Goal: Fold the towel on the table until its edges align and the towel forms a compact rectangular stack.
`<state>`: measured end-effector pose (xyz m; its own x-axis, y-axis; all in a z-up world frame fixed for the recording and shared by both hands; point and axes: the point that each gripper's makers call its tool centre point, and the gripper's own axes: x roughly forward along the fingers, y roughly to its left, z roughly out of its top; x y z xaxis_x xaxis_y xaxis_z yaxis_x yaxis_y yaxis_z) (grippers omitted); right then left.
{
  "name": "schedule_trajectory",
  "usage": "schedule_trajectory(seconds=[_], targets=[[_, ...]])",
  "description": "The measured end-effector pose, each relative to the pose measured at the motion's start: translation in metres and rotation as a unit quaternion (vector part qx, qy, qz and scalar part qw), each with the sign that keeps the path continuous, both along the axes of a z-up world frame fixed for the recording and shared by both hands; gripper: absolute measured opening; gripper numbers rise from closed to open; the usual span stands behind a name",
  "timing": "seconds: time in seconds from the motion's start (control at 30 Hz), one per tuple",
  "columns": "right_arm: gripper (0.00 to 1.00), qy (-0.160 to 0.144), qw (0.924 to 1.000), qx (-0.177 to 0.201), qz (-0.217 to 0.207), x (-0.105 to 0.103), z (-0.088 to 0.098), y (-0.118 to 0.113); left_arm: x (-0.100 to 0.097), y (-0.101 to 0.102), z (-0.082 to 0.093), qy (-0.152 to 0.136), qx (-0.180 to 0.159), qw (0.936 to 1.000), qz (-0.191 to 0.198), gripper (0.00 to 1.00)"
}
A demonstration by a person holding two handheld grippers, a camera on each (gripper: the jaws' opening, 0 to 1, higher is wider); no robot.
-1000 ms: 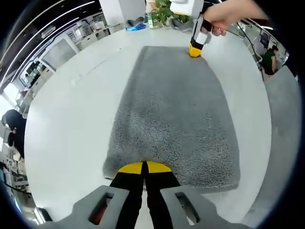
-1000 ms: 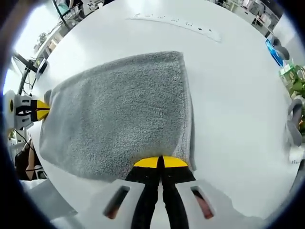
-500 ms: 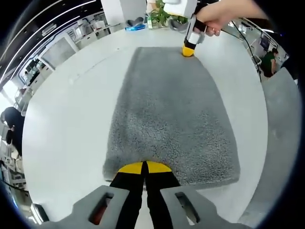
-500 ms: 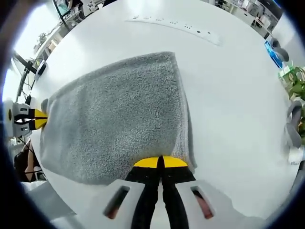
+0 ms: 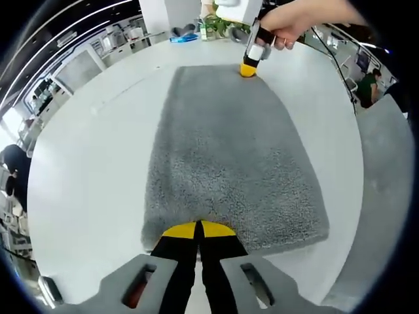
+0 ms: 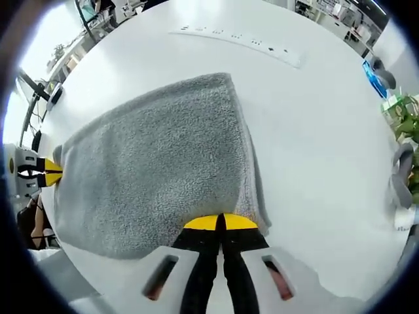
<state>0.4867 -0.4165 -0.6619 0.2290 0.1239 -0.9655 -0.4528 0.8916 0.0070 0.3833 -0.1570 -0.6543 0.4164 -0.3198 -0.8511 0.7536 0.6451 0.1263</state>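
a grey towel (image 5: 232, 157) lies flat on a white table (image 5: 91, 170), its opposite short edges pinched between the closed jaws of the left gripper (image 5: 198, 228) and right gripper (image 6: 220, 222).

Grey towel (image 5: 229, 157) lies flat, folded double, on the white table (image 5: 91, 170).

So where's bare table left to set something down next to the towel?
Bare white table runs along the towel's long side, and more lies between towel and plant. It is crowded at the far edge by the plant and blue item.
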Motion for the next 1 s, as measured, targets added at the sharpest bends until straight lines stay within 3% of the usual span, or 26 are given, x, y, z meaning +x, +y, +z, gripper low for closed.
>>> schedule_trajectory(seconds=[0.23,0.53,1.0], targets=[[0.0,-0.005,1.0,0.005,-0.004,0.005,0.0,-0.001,-0.005,-0.005,0.0,0.002,0.008,0.9999,-0.014,0.01],[0.0,-0.01,0.9999,0.001,0.004,0.014,0.0,-0.001,-0.014,-0.015,0.0,0.018,-0.017,0.9995,-0.017,0.01],[0.0,-0.01,0.9997,-0.011,0.02,0.026,0.0,-0.002,-0.023,-0.028,-0.001,0.019,-0.021,0.999,-0.034,0.01]])
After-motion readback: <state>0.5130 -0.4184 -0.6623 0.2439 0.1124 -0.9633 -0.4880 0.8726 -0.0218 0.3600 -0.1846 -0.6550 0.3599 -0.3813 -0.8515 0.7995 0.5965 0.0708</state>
